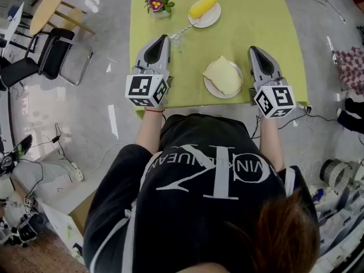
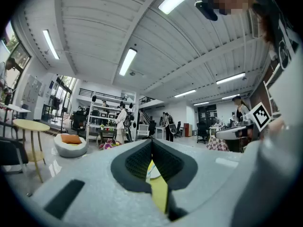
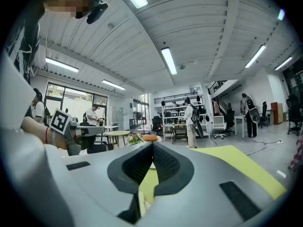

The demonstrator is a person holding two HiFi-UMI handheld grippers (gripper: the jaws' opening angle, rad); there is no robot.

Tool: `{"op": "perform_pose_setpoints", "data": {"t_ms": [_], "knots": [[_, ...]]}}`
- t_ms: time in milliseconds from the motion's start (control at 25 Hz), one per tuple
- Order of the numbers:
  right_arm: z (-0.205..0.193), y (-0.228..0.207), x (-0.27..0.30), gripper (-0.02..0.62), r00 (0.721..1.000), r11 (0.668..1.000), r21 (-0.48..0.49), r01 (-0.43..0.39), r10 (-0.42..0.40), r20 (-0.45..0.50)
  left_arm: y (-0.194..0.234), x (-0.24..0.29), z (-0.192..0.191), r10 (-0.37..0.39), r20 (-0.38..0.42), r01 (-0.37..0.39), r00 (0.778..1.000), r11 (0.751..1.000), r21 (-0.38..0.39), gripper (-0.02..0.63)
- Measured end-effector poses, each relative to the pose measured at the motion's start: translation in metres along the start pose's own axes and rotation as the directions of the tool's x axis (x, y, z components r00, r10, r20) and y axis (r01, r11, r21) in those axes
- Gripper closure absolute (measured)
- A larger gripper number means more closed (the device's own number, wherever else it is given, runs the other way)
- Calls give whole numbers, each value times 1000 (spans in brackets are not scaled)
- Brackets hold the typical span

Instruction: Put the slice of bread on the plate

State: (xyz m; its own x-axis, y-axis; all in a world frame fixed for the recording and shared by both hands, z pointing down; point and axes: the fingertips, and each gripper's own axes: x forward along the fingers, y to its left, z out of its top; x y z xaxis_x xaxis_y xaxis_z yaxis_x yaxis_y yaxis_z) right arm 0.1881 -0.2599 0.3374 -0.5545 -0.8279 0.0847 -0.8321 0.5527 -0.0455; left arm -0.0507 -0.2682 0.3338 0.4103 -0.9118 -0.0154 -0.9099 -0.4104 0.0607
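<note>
Bread slice [image 1: 223, 75] on plate [image 1: 208, 85], corn [image 1: 203, 7] on saucer [image 1: 212, 19]

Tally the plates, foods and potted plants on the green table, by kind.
Plates: 2
Foods: 2, a bread slice and what looks like a corn cob
Potted plants: 1
Total: 5

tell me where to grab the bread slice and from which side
Probably its right edge, pinched across its thickness, coming in low from the right with the right gripper, which sits just beside it. The slice of bread lies flat on the plate and covers most of it, so only its thin edges offer a hold.
</note>
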Motion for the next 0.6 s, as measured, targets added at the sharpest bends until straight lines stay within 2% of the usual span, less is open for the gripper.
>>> {"op": "perform_pose_setpoints", "data": {"t_ms": [600], "knots": [[-5,-14,-15,595,999,999,-5,33,-33,-16,-10,10,-10,-20,-33,20,999,1000,-4,595]]}}
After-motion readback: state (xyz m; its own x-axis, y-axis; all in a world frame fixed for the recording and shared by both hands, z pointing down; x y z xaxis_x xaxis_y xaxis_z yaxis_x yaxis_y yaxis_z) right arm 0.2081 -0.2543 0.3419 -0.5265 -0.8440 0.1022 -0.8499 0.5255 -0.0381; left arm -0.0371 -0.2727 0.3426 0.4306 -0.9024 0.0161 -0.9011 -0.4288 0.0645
